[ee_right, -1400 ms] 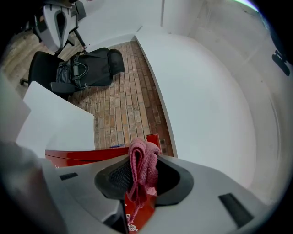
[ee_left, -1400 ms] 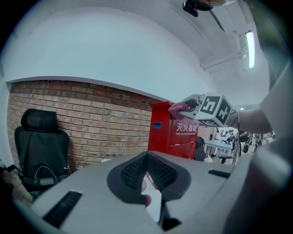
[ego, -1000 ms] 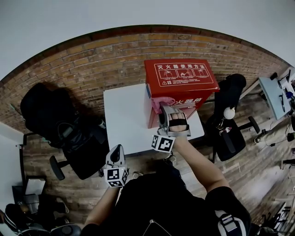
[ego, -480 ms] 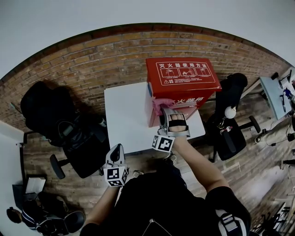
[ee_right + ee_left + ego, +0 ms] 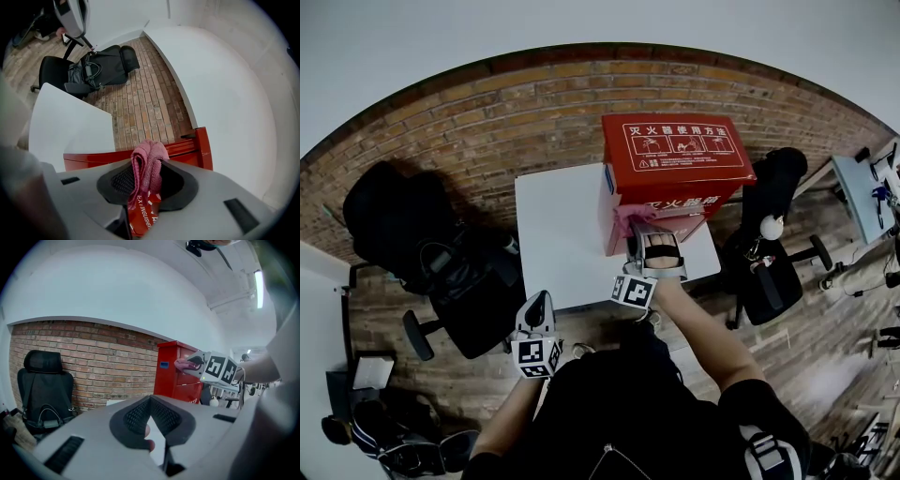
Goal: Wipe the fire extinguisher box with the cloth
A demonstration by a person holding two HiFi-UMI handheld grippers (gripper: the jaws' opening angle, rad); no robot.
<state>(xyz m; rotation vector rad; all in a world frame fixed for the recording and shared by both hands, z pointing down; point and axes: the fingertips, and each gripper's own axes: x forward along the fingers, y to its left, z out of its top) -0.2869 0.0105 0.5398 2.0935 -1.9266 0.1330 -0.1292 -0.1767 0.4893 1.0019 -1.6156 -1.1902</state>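
The red fire extinguisher box (image 5: 675,155) stands on the far right part of a white table (image 5: 562,234). My right gripper (image 5: 639,228) is shut on a pink cloth (image 5: 628,217) and presses it against the box's front face near its left corner. In the right gripper view the cloth (image 5: 147,164) is bunched between the jaws, with the red box (image 5: 93,159) right behind it. My left gripper (image 5: 538,300) hangs off the table's near edge, shut and holding nothing. The left gripper view shows the box (image 5: 168,371) and the cloth (image 5: 185,364) ahead of my left gripper (image 5: 150,401).
A black office chair with a bag (image 5: 441,272) stands left of the table, another black chair (image 5: 769,244) to its right. A low brick wall (image 5: 487,122) runs behind the table. The floor is wood planks. A desk (image 5: 862,187) sits at far right.
The right gripper and the cloth have slid slightly along the box's front toward its left corner. The left gripper has stayed where it was.
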